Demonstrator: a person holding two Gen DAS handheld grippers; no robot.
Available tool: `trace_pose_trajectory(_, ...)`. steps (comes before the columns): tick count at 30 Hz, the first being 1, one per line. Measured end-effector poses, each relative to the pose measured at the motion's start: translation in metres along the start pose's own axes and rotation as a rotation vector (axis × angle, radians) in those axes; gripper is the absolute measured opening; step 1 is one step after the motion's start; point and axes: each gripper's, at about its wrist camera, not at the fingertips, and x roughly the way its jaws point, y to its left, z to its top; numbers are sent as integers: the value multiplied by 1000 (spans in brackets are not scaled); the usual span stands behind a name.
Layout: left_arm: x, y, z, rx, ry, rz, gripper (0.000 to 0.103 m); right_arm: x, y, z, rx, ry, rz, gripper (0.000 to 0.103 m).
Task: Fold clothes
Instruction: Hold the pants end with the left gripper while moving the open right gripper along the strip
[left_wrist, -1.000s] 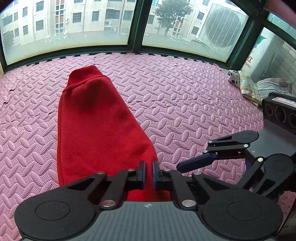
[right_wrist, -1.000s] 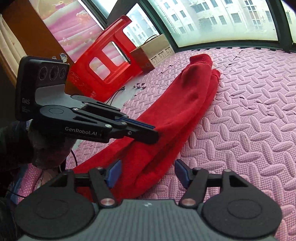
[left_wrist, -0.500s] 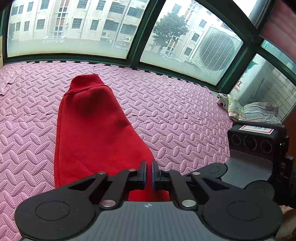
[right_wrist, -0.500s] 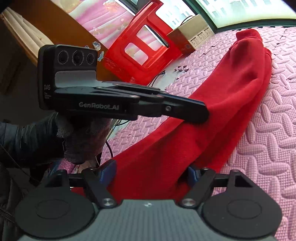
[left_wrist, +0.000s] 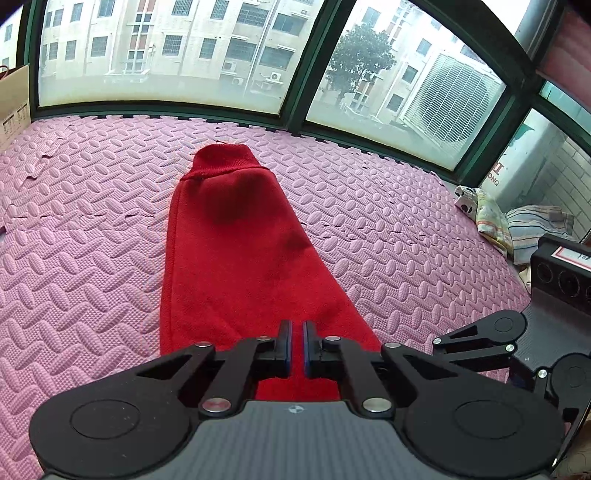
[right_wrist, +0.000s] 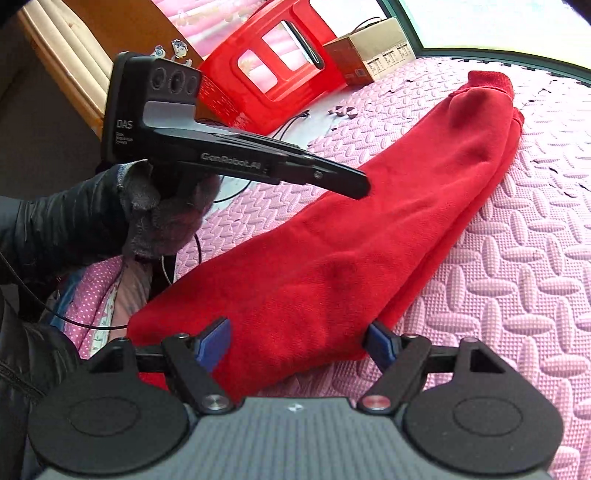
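A red knit garment (left_wrist: 236, 251), folded into a long strip, lies on the pink foam mat (left_wrist: 388, 229); its ribbed end points toward the window. It also shows in the right wrist view (right_wrist: 369, 240). My left gripper (left_wrist: 297, 345) is shut, held above the garment's near end; I see no cloth between its fingers. In the right wrist view the left gripper (right_wrist: 360, 184) hovers over the cloth with nothing in it. My right gripper (right_wrist: 299, 341) is open, its fingers straddling the garment's near end.
A red plastic stool (right_wrist: 273, 70) and a cardboard box (right_wrist: 373, 55) stand at the mat's far left edge. A pile of folded cloths (left_wrist: 517, 225) lies at the right by the window frame. A cable (right_wrist: 236, 192) runs over the mat.
The right gripper has moved in low over the garment's near end, still open. The left gripper has lifted and drifted left, staying shut.
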Motion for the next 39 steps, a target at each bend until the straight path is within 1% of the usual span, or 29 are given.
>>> trace_pose_trajectory(2, -8, 0, -6, 6, 4, -4, 7, -7, 3, -2, 7, 3, -46, 79)
trace_pose_trajectory(4, -15, 0, -13, 16, 11, -4, 8, -16, 7, -2, 14, -26, -107, 79)
trace_pose_trajectory(6, -19, -1, -20, 20, 17, 1, 11, -24, 13, -1, 17, -77, -150, 78)
trace_pose_trajectory(7, -20, -1, -25, 17, 22, -2, 12, -26, 21, 2, 9, -120, -188, 76)
trace_pose_trajectory(8, -21, 0, -29, 12, 29, -5, 14, -25, 27, 5, 1, -141, -220, 74)
trace_pose_trajectory(9, -21, 0, -33, 9, 35, -6, 19, -21, 30, 7, -5, -151, -235, 73)
trace_pose_trajectory(10, -20, 1, -36, 5, 41, -6, 21, -18, 34, 9, -10, -161, -250, 70)
trace_pose_trajectory(12, -23, 0, -43, 27, 40, 8, 22, -5, 43, 13, -21, -182, -295, 69)
trace_pose_trajectory(14, -26, 2, -50, 50, 38, 30, 23, 8, 48, 10, -32, -171, -318, 68)
trace_pose_trajectory(16, -29, 7, -58, 52, 46, 43, 23, 21, 53, 7, -73, -140, -364, 68)
trace_pose_trajectory(18, -32, 10, -68, 71, 49, 63, 23, 27, 62, 0, -123, -106, -424, 68)
trace_pose_trajectory(19, -36, 11, -70, 76, 43, 67, 23, 28, 67, -2, -136, -101, -439, 68)
trace_pose_trajectory(24, -61, 5, -77, 96, -16, 60, 23, 18, 101, -8, -162, -126, -449, 68)
trace_pose_trajectory(26, -70, -2, -81, 109, -33, 26, 23, 19, 111, -12, -158, -131, -437, 68)
trace_pose_trajectory(29, -80, -13, -89, 134, -49, -25, 23, 33, 122, -20, -167, -125, -453, 68)
trace_pose_trajectory(31, -79, -18, -98, 165, -35, -19, 23, 41, 126, -23, -166, -126, -461, 68)
trace_pose_trajectory(34, -75, -13, -110, 184, -17, 16, 23, 56, 136, -29, -178, -133, -490, 69)
trace_pose_trajectory(36, -77, -6, -114, 175, -19, 34, 23, 54, 143, -31, -178, -139, -501, 68)
trace_pose_trajectory(39, -83, 3, -117, 154, -40, 47, 23, 44, 154, -32, -170, -175, -485, 68)
